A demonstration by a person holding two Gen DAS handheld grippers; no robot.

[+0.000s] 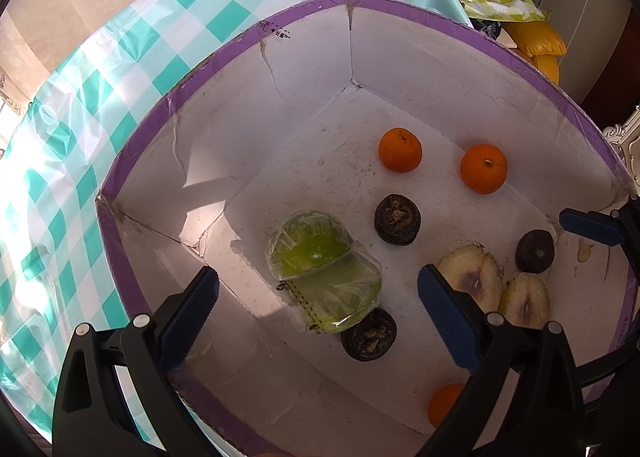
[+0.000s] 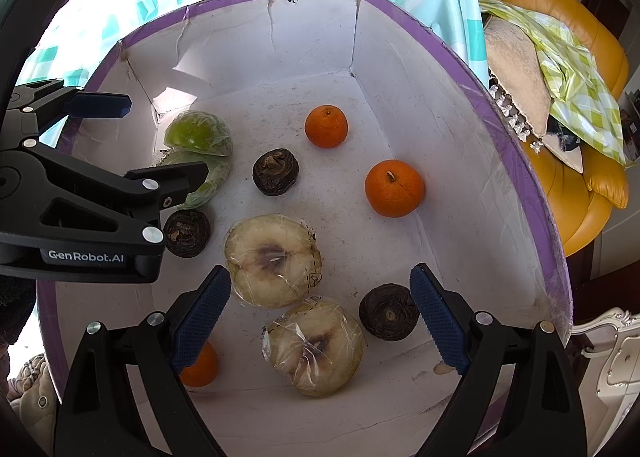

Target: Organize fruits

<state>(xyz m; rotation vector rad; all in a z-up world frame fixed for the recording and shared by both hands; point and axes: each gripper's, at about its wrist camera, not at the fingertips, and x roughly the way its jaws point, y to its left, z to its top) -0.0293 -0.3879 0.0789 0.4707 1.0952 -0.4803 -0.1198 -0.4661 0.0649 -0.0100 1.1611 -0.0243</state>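
A white box with a purple rim (image 1: 224, 53) (image 2: 472, 69) holds the fruit. Two wrapped green halves (image 1: 316, 257) (image 2: 200, 137) lie at its left. Two wrapped pale halves (image 2: 272, 261) (image 1: 476, 277) lie near the front. Three oranges show, two at the back (image 1: 400, 149) (image 2: 394, 187) and one in front (image 2: 202, 367). Three dark round fruits (image 1: 397, 219) (image 2: 276, 171) lie between them. My left gripper (image 1: 316, 313) is open above the green halves and also shows in the right wrist view (image 2: 164, 137). My right gripper (image 2: 320, 317) is open above the pale halves.
The box sits on a teal checked tablecloth (image 1: 80, 129). A yellow armchair (image 2: 580, 161) with a green checked cloth and a cushion stands to the right. White furniture (image 2: 612, 341) is at the lower right.
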